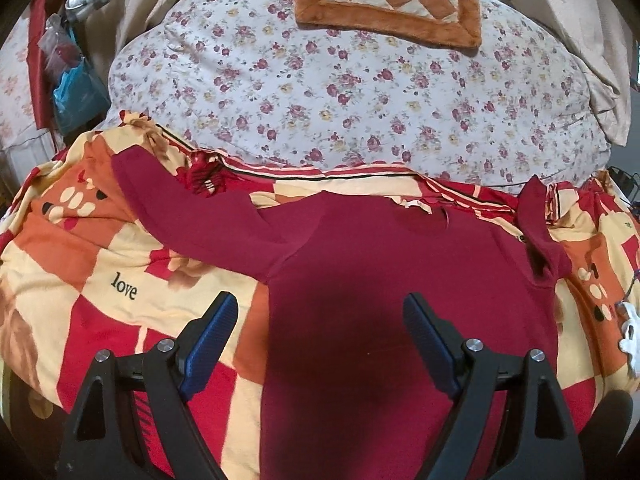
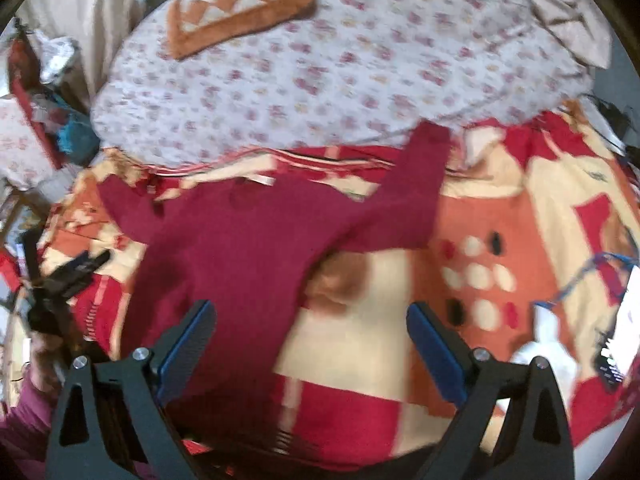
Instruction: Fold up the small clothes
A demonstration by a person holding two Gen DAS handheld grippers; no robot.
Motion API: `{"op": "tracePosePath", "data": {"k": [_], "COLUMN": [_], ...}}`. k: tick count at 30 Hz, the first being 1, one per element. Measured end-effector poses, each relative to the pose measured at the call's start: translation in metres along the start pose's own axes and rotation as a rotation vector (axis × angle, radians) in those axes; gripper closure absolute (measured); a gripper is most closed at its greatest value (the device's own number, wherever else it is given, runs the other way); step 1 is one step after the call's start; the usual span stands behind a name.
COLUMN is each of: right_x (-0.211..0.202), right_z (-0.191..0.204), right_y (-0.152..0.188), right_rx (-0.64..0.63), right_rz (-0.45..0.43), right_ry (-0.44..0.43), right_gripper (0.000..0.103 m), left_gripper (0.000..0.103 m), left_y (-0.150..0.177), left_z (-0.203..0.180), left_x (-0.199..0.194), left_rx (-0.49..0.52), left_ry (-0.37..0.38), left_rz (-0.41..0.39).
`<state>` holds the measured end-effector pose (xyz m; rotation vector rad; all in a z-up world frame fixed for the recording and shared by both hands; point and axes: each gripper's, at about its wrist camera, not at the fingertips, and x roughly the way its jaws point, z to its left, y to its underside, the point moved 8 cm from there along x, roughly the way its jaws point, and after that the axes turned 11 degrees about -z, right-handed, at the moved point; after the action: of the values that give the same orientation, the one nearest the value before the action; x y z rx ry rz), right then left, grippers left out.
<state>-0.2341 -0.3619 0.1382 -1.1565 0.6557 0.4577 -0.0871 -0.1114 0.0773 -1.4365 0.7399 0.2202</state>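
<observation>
A small dark red long-sleeved top [image 1: 384,280] lies flat on a red, orange and cream patterned blanket [image 1: 80,264], neck pointing away from me and both sleeves spread outward. My left gripper [image 1: 320,304] hovers open over the top's lower body, its left finger above the blanket beside the hem edge. In the right wrist view the same top [image 2: 240,248] sits left of centre, its right sleeve [image 2: 412,188] stretched up and right. My right gripper [image 2: 312,312] is open above the top's right side and the blanket [image 2: 380,344]. The left gripper [image 2: 68,276] shows at the far left.
Behind the blanket lies a floral white duvet [image 1: 340,92] with an orange and cream checked cushion [image 1: 388,0] on it. Cluttered bags [image 1: 76,88] stand at the left. A white object [image 2: 548,348] and a blue cord [image 2: 592,276] rest on the blanket's right side.
</observation>
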Motion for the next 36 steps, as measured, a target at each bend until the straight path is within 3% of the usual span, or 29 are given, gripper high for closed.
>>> {"op": "tracePosePath", "data": {"k": [4,5,10,18,36], "right_x": [0.035,0.043,0.084,0.138,0.196], "right_z": [0.062,0.075,0.114,0.118,0.130], "right_y": [0.003,0.003,0.001,-0.007,0.012], "right_rx": [0.042,0.031,-0.061,-0.121,-0.174], "right_rz": [0.082,0.085,0.027,-0.052,-0.023], "right_ry": [-0.200,-0.215,-0.143,0.016,0.097], "right_gripper": [0.005,0.005,0.005,0.005,0.005], "left_gripper": [0.035,0.035,0.035,0.035,0.035], "left_y": [-0.004,-0.005,-0.005,0.000,0.013], "left_z": [-0.001,0.000,0.009,0.023,0.033], "left_x": [0.003,0.003,0.010,0.027,0.061], "left_rx": [-0.003,-0.005,-0.019,-0.032,-0.056], "left_ry": [-0.002,-0.006,-0.024,-0.049,-0.073], "left_rz": [-0.001,-0.005,0.000,0.015,0.050]}}
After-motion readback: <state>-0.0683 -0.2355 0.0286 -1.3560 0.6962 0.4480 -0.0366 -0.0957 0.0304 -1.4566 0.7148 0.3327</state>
